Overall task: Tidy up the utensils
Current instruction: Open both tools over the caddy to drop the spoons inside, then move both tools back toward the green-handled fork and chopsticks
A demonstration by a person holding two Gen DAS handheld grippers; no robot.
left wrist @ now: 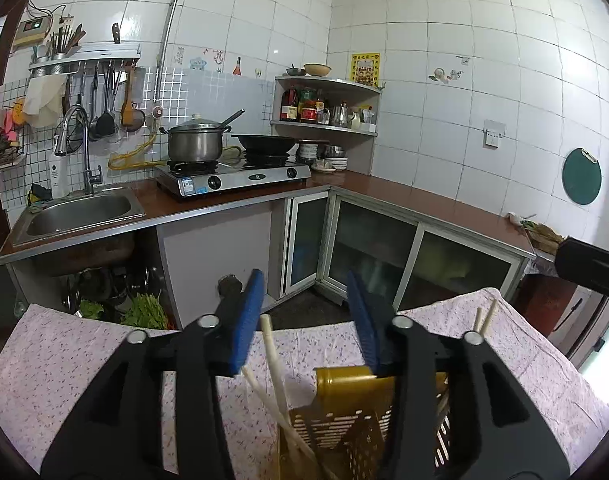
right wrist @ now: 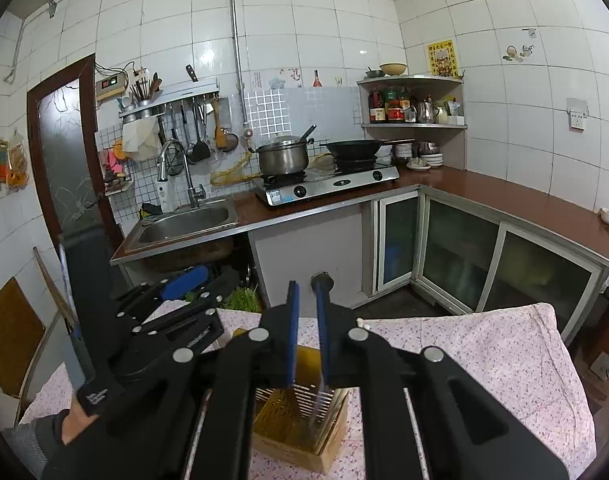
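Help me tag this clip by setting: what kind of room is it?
A lived-in home kitchen, most likely: a steel sink set in the counter, a two-burner gas stove carrying a lidded pot, and ladles hanging from a wall rack.

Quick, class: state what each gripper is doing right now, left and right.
Left gripper: open, holding nothing, above the yellow utensil basket.
Right gripper: shut on a dark-handled utensil over the basket.
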